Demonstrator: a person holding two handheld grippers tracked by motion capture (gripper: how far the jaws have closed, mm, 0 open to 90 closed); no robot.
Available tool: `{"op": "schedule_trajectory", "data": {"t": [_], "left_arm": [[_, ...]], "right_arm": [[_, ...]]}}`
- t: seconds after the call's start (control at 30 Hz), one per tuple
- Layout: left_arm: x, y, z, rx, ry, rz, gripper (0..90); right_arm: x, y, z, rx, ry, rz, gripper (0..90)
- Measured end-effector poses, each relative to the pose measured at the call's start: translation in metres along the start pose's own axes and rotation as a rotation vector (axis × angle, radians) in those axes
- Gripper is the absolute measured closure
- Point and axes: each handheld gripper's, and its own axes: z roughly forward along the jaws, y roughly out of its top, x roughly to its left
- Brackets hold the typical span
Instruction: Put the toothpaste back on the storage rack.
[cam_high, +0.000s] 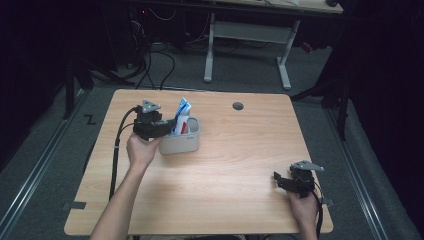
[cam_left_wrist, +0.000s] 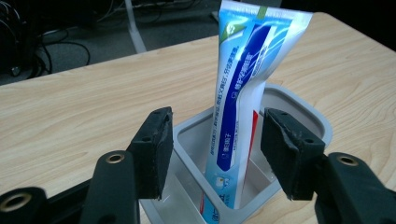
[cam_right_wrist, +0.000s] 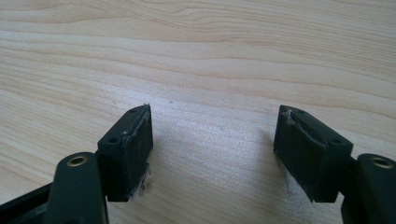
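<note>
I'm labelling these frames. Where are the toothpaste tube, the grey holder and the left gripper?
toothpaste tube (cam_left_wrist: 238, 107), left gripper view, blue printed front.
grey holder (cam_left_wrist: 299, 105), left gripper view, far rim.
left gripper (cam_left_wrist: 215, 154), left gripper view, midway between its fingertips.

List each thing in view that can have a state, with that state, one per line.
toothpaste tube: upright, leaning in the container, gripped by nothing.
grey container: upright on the table, open-topped.
left gripper: open, jaws either side of the tube, not pressing.
right gripper: open, nothing between its jaws, over bare table.

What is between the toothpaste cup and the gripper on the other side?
Bare wooden table, in the high view: nothing lies between the grey cup holding the toothpaste tube and the right gripper.
</note>
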Motion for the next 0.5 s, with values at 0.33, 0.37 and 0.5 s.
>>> {"op": "schedule_trajectory", "data": {"t": [0.33, 0.37, 0.5], "left_arm": [[0.008, -0.009, -0.018, -0.047, -0.008, -0.042, 44.2], [0.008, -0.01, -0.02, -0.048, -0.007, -0.042, 44.2], [0.012, -0.014, -0.027, -0.051, 0.004, -0.045, 44.2]], "right_arm": [[0.0, 0.0, 0.0, 0.0, 0.0, -0.002, 28.2], [0.0, 0.0, 0.0, 0.0, 0.0, -0.002, 28.2], [0.0, 0.0, 0.0, 0.0, 0.0, -0.001, 28.2]]}}
